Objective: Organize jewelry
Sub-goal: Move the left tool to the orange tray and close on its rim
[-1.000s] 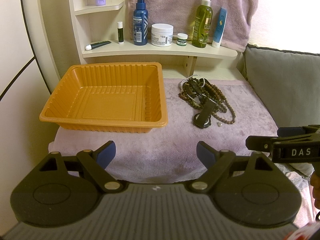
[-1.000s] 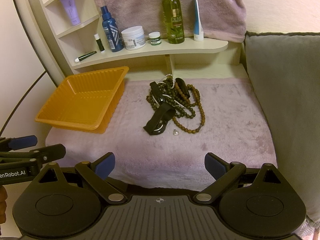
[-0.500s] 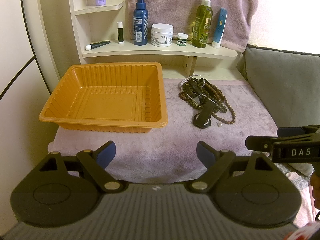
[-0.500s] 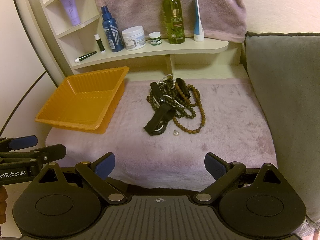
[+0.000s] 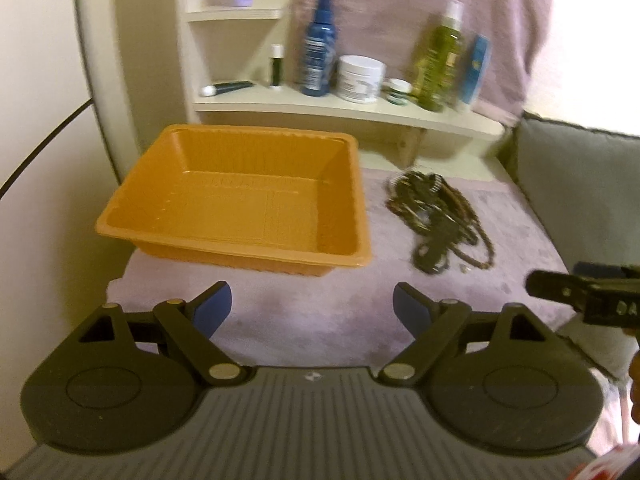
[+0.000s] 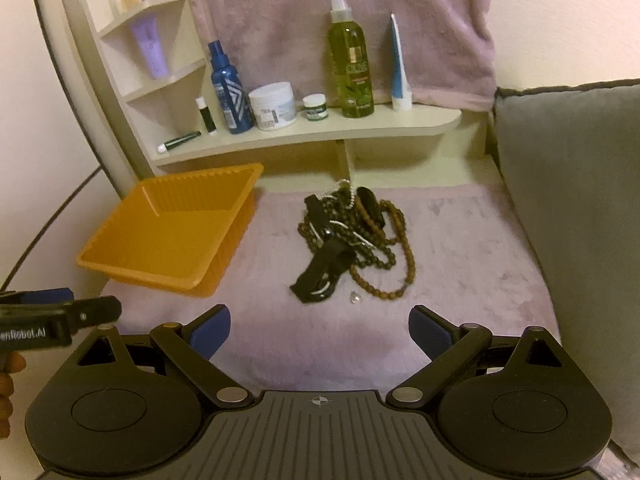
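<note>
- Left wrist view, blurred: the left gripper (image 5: 312, 306) hangs low over the near edge of the mauve towel (image 5: 328, 320), its blue-padded fingers (image 5: 214, 306) spread wide with nothing between them.
- An orange tray (image 5: 352, 184) sits on the towel ahead and slightly left, with nothing visible inside it.
- Right of the tray, apart from it, lies the jewelry pile (image 5: 438, 218): dark beaded strands tangled with a black strap-like piece.
- At the right edge, the right gripper (image 5: 580, 296) pokes in from the side; its opening cannot be judged from here.
- Far back, a shelf (image 5: 340, 110) carries a blue bottle (image 5: 320, 48), a white jar (image 5: 360, 78) and a green spray bottle (image 5: 438, 56).

- Right wrist view, sharper: the right gripper (image 6: 320, 334) is released, fingers (image 6: 430, 332) wide apart, holding nothing, above the near part of the towel (image 6: 460, 280).
- The jewelry pile (image 6: 352, 240) lies straight ahead in the middle of the towel: brown wooden beads (image 6: 400, 272) loop on its right side, a black strap (image 6: 320, 272) reaches toward the near left, and pale pearl-like beads show at the far end.
- A tiny silvery piece (image 6: 355, 298) lies just beside the pile's near edge.
- The orange tray (image 6: 224, 236) stands left of the pile, not touching it.
- The left gripper (image 6: 60, 316) shows at the left edge.
- A grey cushion (image 6: 568, 200) borders the towel on the right.
</note>
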A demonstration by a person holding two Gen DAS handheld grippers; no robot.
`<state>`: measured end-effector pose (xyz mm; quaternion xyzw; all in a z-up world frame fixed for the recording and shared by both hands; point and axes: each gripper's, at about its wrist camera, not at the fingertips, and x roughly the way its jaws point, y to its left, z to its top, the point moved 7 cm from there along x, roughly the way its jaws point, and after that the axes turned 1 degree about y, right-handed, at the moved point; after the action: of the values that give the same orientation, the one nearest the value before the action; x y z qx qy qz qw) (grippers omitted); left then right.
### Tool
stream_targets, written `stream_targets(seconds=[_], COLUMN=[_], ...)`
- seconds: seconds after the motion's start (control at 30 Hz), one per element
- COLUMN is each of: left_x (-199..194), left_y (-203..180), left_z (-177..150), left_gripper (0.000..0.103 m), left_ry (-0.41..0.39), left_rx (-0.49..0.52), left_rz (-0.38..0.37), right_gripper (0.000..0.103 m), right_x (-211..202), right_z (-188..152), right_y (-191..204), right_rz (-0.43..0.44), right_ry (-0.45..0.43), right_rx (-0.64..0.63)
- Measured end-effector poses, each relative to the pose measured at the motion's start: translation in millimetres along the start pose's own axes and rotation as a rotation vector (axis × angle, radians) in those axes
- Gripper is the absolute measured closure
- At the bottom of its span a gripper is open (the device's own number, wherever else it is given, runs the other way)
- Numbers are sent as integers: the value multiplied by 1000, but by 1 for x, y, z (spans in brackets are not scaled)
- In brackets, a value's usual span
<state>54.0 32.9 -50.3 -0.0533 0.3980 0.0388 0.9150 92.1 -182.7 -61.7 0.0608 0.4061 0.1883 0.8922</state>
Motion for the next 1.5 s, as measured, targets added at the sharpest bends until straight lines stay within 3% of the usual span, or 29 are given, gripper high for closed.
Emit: stream_targets(seconds=[0.33, 0.7, 1.0, 1.17, 1.5], left_x=[26, 67, 88, 102, 129], left_y=[71, 145, 183, 191, 192], left_z=[7, 1, 4, 12, 22], left_gripper=[16, 29, 30, 31, 49], left_ry=[-69, -138, -243, -279, -318], left_rx=[-156, -335, -448, -452, -417], left_rz=[112, 190, 154, 128, 110], right_gripper=[12, 13, 13, 13, 13], right_x=[25, 57, 79, 88, 102], right_z=[2, 11, 12, 14, 19], right_y=[-20, -41, -51, -52, -54], right_rz=[-4, -5, -39, -47, -69], right_ry=[-23, -58, -69, -74, -72], right_rx=[29, 82, 103, 109, 116])
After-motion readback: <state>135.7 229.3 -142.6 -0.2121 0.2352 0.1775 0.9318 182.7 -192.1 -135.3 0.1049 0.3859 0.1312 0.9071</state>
